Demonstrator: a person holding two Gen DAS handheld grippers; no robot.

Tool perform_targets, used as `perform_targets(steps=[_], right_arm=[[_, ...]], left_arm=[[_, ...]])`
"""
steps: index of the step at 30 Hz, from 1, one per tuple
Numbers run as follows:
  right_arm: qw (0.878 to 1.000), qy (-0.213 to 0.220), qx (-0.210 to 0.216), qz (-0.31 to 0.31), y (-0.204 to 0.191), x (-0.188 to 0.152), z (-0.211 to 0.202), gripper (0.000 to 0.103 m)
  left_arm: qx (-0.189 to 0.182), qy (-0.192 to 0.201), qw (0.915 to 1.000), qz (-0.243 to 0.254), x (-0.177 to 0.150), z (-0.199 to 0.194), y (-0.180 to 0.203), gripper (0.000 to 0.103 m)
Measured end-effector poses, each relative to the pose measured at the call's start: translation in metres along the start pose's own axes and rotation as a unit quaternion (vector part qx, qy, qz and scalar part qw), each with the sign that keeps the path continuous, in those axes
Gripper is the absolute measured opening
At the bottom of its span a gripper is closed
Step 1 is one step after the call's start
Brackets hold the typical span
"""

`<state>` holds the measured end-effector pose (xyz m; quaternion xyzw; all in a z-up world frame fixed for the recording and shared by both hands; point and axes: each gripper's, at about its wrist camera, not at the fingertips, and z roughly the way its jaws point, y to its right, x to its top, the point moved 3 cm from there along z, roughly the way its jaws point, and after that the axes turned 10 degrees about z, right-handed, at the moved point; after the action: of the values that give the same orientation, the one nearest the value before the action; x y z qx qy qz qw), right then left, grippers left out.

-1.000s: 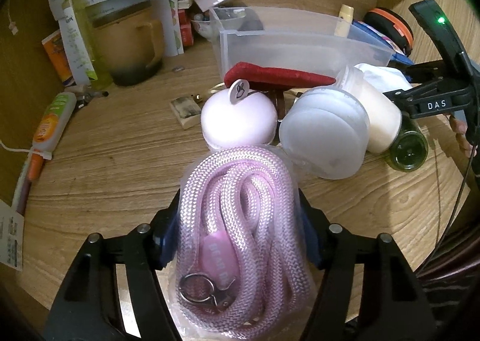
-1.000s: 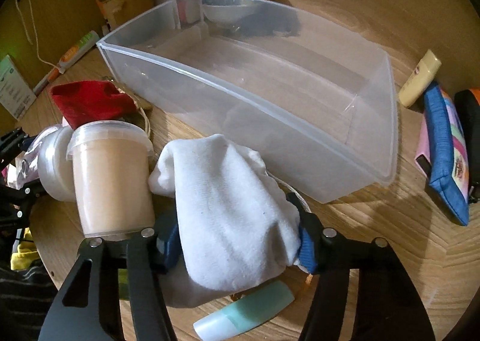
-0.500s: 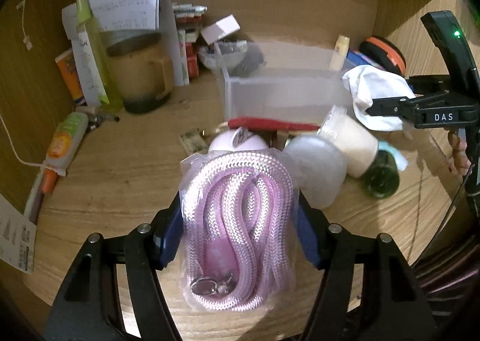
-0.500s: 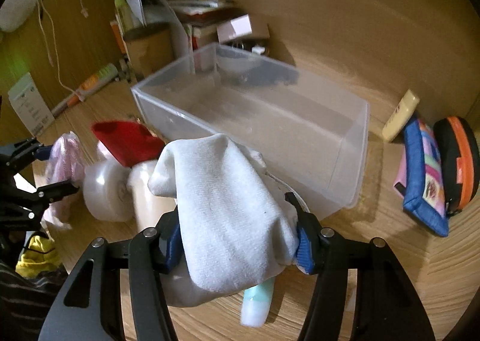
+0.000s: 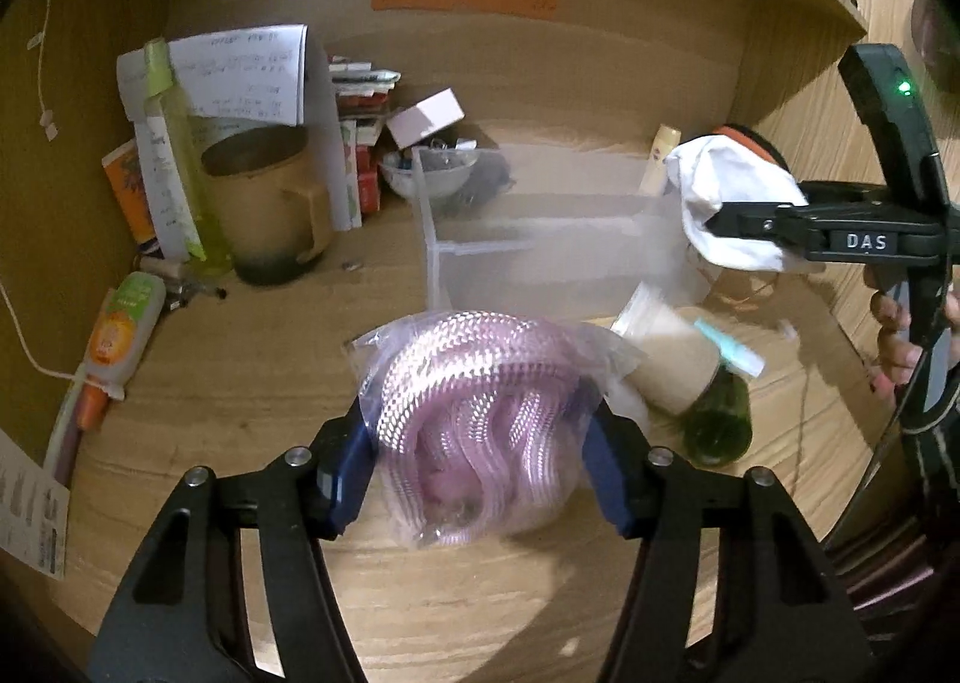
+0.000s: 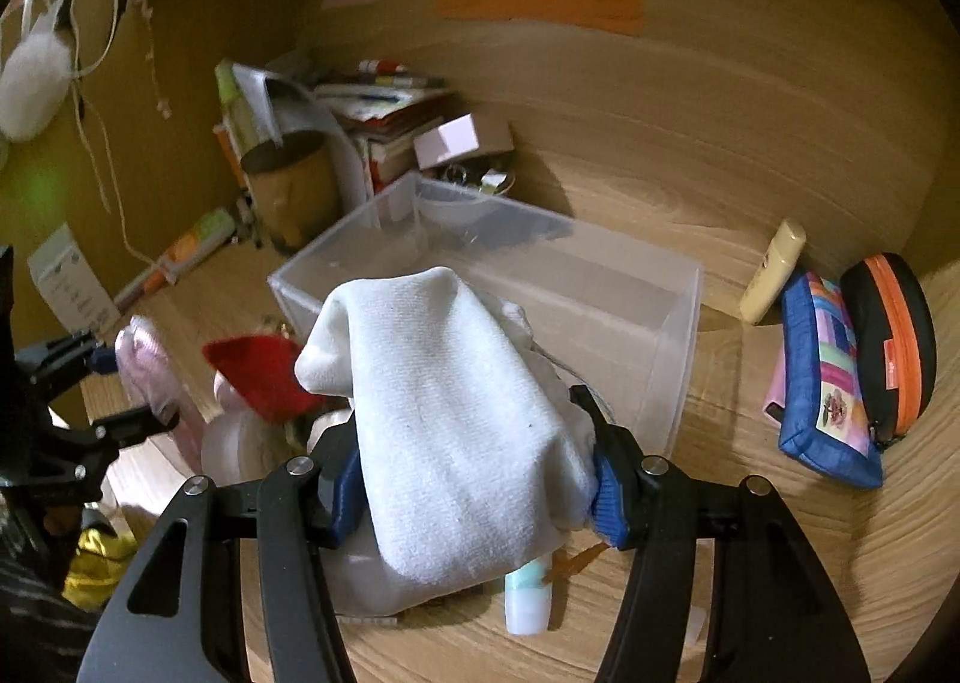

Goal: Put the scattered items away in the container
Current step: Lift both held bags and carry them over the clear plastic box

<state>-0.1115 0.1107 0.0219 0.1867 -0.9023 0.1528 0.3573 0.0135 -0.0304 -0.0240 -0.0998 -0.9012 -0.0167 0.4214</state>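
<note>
Left wrist view is showing the left gripper point(image 5: 480, 467) closing its blue pads on a clear plastic bag of coiled pink braided rope point(image 5: 480, 431), the bag pinched between them and carried above the wooden desk point(image 5: 240, 383). The clear rectangular plastic container point(image 5: 540, 239) is sitting at twelve o'clock from the bag, apparently empty, though blur is making its inside hard to read. At two o'clock, the right gripper point(image 6: 474, 479) is clamping a soft white cloth bundle point(image 6: 456, 443), holding it near the container's rim. Below, a cream-filled clear cup point(image 5: 672, 365), a dark green bottle point(image 5: 717, 425) and a pale mint tube point(image 6: 528, 599) are lying on the desk, waiting.

The risks I am judging: the slick bag is bulging past the pads, so a loosening squeeze could be letting it slide out short of the container. The cloth is drooping low and could be snagging the rim, nudging the light container away. Both grippers heading for one opening could also be colliding.
</note>
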Motion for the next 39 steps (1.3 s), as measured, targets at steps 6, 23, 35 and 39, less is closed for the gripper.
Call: perform_targets(steps=[6, 23, 35, 39], right_arm=[[1.0, 0.014, -0.004, 0.016, 0.004, 0.008, 0.0, 0.056], [0.998, 0.053, -0.009, 0.046, 0.012, 0.045, 0.012, 0.056], [0.996, 0.061, 0.001, 0.068, 0.021, 0.056, 0.028, 0.056], [0.995, 0.053, 0.009, 0.088, 0.029, 0.055, 0.04, 0.056]], left_arm=[[-0.007, 0.021, 0.9997, -0.003, 0.017, -0.005, 0.0, 0.061], [-0.012, 0.073, 0.9973, 0.003, 0.081, 0.002, -0.001, 0.061], [-0.009, 0.088, 0.996, 0.009, 0.122, 0.019, -0.008, 0.061], [-0.014, 0.083, 0.9965, 0.004, 0.13, 0.029, -0.011, 0.061]])
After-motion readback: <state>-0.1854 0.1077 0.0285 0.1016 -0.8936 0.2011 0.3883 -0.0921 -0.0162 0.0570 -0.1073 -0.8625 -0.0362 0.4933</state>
